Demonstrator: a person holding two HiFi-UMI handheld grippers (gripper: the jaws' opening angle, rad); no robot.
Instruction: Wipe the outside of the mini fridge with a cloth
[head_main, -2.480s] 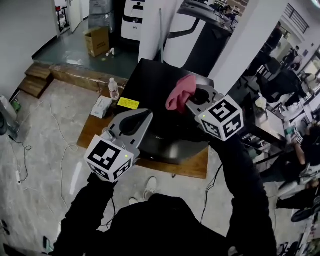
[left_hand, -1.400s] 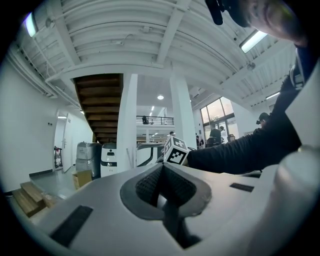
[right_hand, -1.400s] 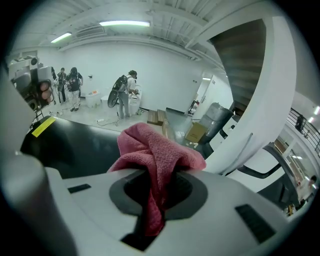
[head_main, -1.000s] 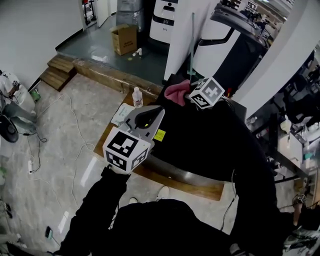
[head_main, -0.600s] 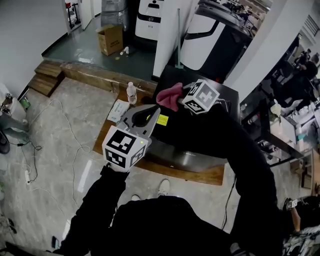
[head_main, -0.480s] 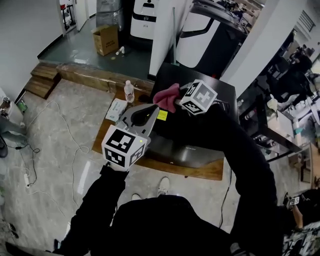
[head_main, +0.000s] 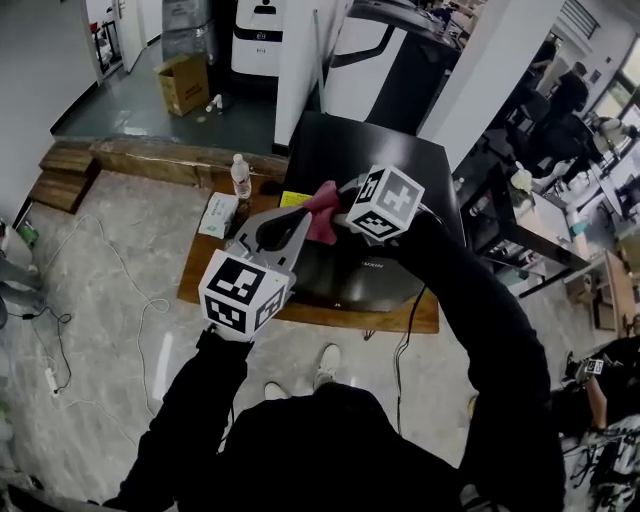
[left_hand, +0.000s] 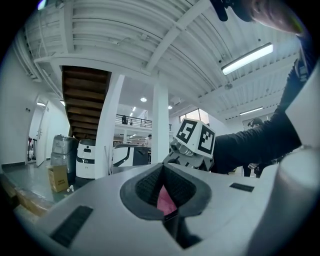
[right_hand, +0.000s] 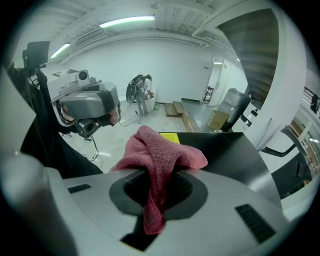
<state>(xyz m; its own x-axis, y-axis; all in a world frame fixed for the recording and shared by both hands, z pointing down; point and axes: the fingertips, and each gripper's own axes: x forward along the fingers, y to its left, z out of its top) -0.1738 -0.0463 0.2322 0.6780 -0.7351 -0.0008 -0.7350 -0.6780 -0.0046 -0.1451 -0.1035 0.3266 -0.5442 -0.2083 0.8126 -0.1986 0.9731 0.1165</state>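
The black mini fridge (head_main: 375, 160) stands on a low wooden platform (head_main: 205, 275), and I look down on its top. My right gripper (head_main: 335, 215) is shut on a pink cloth (head_main: 322, 210), held over the fridge's front left corner. In the right gripper view the cloth (right_hand: 162, 150) bunches out of the jaws, above the fridge top (right_hand: 225, 150). My left gripper (head_main: 297, 217) is shut and empty, its tip close beside the cloth. In the left gripper view a bit of pink (left_hand: 165, 200) shows through the hollow behind that gripper's (left_hand: 162, 167) closed tips.
A yellow sticker (head_main: 293, 199) marks the fridge's left corner. A water bottle (head_main: 240, 176) and a white pack (head_main: 217, 213) lie on the platform left of the fridge. A cardboard box (head_main: 184, 83) sits far back; a table (head_main: 500, 215) stands right. Cables trail on the floor.
My right gripper has carried the cloth from the back of the fridge top toward the front left, close to the left gripper. The left gripper has barely moved.
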